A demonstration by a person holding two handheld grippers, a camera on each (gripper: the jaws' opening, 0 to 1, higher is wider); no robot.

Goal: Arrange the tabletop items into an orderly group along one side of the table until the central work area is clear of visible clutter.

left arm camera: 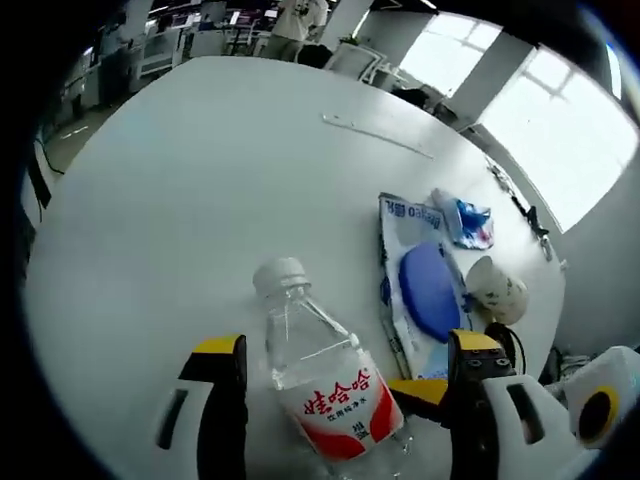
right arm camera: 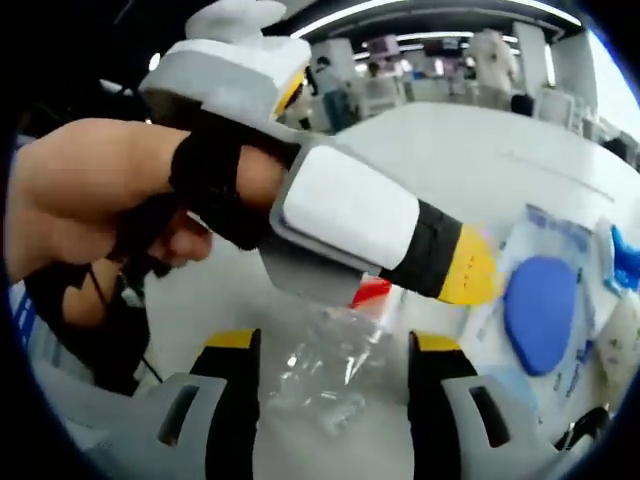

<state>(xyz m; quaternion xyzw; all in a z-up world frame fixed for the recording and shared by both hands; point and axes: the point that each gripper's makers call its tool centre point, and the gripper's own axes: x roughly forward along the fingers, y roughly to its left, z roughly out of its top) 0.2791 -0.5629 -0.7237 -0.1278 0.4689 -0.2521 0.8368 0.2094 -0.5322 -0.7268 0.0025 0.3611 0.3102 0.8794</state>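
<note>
On the white round worktop [left arm camera: 180, 200], in the left gripper view, lie one water bottle [left arm camera: 325, 375], one flat plastic packet [left arm camera: 415, 290] with a blue disc [left arm camera: 430, 290] on it, one small blue-and-white wrapper [left arm camera: 465, 222] and one pale crumpled cup-like thing [left arm camera: 497, 290]. The bottle is clear plastic with a white screw cap and a red-and-white label bearing red characters. It lies on its side at about 6 o'clock in this view, its long axis running from the cap at 11 o'clock to the base at 5 o'clock, so the cap points away from the camera.

The left gripper [left arm camera: 340, 375] has its yellow-tipped jaws spread wide, one on each side of the bottle's body; whether they touch it I cannot tell, and nothing looks clamped. The packet sits just beside the bottle at 3 o'clock, the wrapper and the cup-like thing beyond it toward 2 and 3 o'clock, all near the worktop's edge.

In the right gripper view, the right gripper [right arm camera: 330, 385] also stands open, the clear bottle [right arm camera: 330, 370] lying between its jaws with a patch of red label showing. Above it, a hand [right arm camera: 90, 200] grips the other gripper, whose yellow tip reaches toward 3 o'clock. The blue disc [right arm camera: 540, 310] on its packet [right arm camera: 560, 235] lies at 3 o'clock.
</note>
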